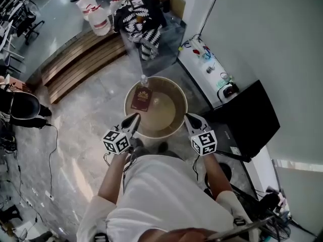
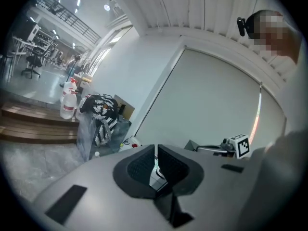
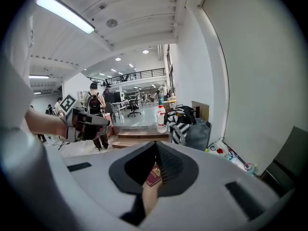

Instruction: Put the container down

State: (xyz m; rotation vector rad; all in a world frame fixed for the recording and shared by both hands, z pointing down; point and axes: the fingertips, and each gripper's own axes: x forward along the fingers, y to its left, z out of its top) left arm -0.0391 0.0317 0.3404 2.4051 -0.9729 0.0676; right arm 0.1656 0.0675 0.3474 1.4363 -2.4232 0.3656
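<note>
A round beige container [image 1: 164, 116] hangs in front of me in the head view, with a dark red booklet [image 1: 141, 99] lying inside it. My left gripper [image 1: 135, 117] pinches its left rim, and my right gripper [image 1: 187, 117] pinches its right rim. In the left gripper view the left gripper [image 2: 156, 165] has its jaws pressed together on a thin edge. In the right gripper view the right gripper [image 3: 156, 165] is likewise shut, with the container's beige wall [image 3: 148, 196] and the booklet [image 3: 154, 176] showing just below the jaws.
A small bottle [image 1: 144, 79] stands on the marble floor beyond the container. Behind it is a grey bin with a black-and-white garment [image 1: 151, 34], white jugs [image 1: 98, 19] and wooden steps [image 1: 81, 59]. A black panel [image 1: 247, 120] is at the right, against the wall.
</note>
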